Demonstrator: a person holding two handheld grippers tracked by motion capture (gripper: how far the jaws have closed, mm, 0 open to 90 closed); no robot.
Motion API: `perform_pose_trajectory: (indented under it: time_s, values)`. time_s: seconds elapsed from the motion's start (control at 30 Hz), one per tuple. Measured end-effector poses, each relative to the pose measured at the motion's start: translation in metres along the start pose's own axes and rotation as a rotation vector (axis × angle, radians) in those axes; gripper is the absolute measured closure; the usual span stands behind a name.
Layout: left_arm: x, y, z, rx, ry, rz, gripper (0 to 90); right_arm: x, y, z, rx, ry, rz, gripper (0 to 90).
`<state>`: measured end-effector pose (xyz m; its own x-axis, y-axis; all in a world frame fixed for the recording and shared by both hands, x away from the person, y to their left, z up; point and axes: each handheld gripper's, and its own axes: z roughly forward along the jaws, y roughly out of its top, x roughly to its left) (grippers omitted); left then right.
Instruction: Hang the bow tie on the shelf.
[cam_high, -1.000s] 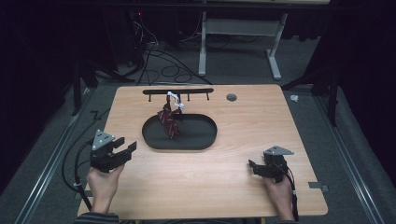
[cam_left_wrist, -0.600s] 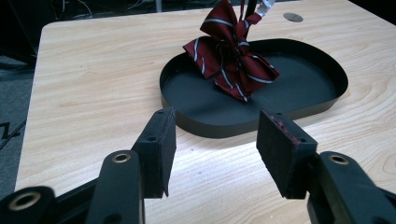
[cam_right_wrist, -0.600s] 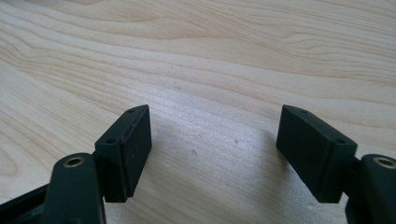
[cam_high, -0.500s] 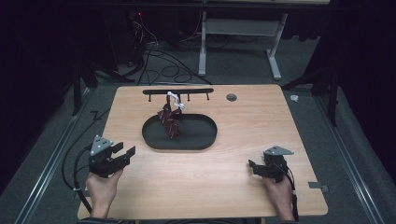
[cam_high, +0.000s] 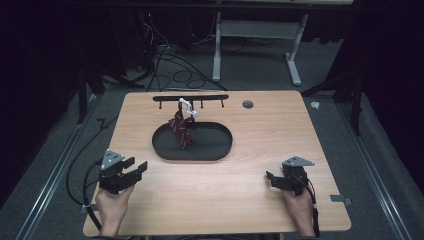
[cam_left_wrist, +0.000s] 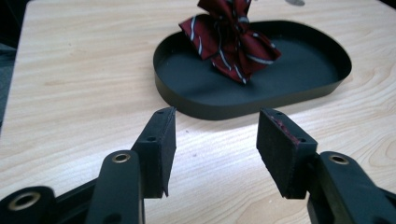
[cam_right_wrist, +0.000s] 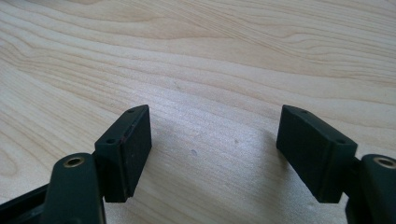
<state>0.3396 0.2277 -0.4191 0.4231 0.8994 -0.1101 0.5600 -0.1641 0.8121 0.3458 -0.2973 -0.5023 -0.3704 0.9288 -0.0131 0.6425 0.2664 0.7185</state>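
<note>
A dark red striped bow tie (cam_high: 181, 128) hangs by a white loop from a black hook rail (cam_high: 190, 98) at the table's back, its lower end over the left part of a black oval tray (cam_high: 215, 150). In the left gripper view the bow tie (cam_left_wrist: 233, 39) dangles above the tray (cam_left_wrist: 210, 105) ahead of the jaws. My left gripper (cam_high: 134, 168) is held near the front left of the table, open, nothing between its pads (cam_left_wrist: 215, 149). My right gripper (cam_high: 270, 178) rests at the front right, open over bare wood (cam_right_wrist: 215, 149).
The light wooden table (cam_high: 280, 130) has a small round grommet (cam_high: 247, 104) near its back edge. Cables lie on the floor behind and to the left. A white desk frame (cam_high: 255, 45) stands beyond the table.
My left gripper has drifted slightly toward the front edge of the table. The right gripper, bow tie and tray have not moved.
</note>
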Motion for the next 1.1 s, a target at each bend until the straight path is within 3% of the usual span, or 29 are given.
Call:
perform_pose_trajectory:
  time_s: [0.8, 1.1]
  values:
    - [-0.010, -0.029, 0.030, 0.057, -0.045, -0.038, 47.7, 0.000, 0.000, 0.000, 0.000, -0.001, 0.000, 27.9]
    - [-0.017, -0.038, 0.047, 0.103, -0.048, -0.019, 47.2, 0.000, 0.000, 0.000, 0.000, 0.000, 0.000, 28.0]
